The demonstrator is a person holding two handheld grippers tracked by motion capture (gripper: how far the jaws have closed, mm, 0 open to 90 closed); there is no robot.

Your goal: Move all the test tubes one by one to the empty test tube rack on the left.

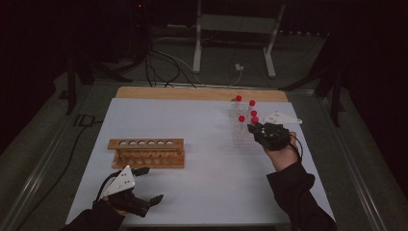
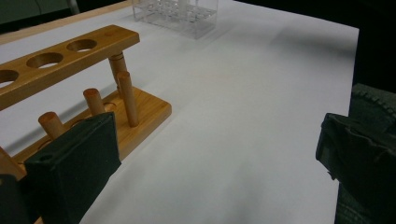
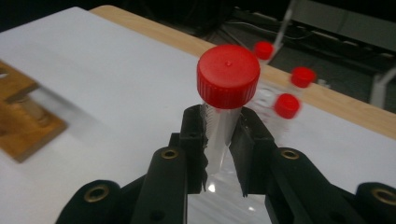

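The white table lies under both my hands, and the move ahead turns on one relation: the wooden rack sits well to the left of my right gripper, across open table, its long axis running left to right with its holes facing up. My left gripper is much the nearer to it, resting just in front of its near edge with jaws wide apart and nothing between them.

The clear rack stands at the right, close beside my right gripper. My right gripper's jaws are clamped on the clear body of a tube, just below its red cap; the tube stands close to upright, cap on top, above the clear rack. As I judge it, it has to travel left to a hole.

Counts: one wooden rack with six holes, one clear rack, five red-capped tubes — one in my grip, four at the clear rack.
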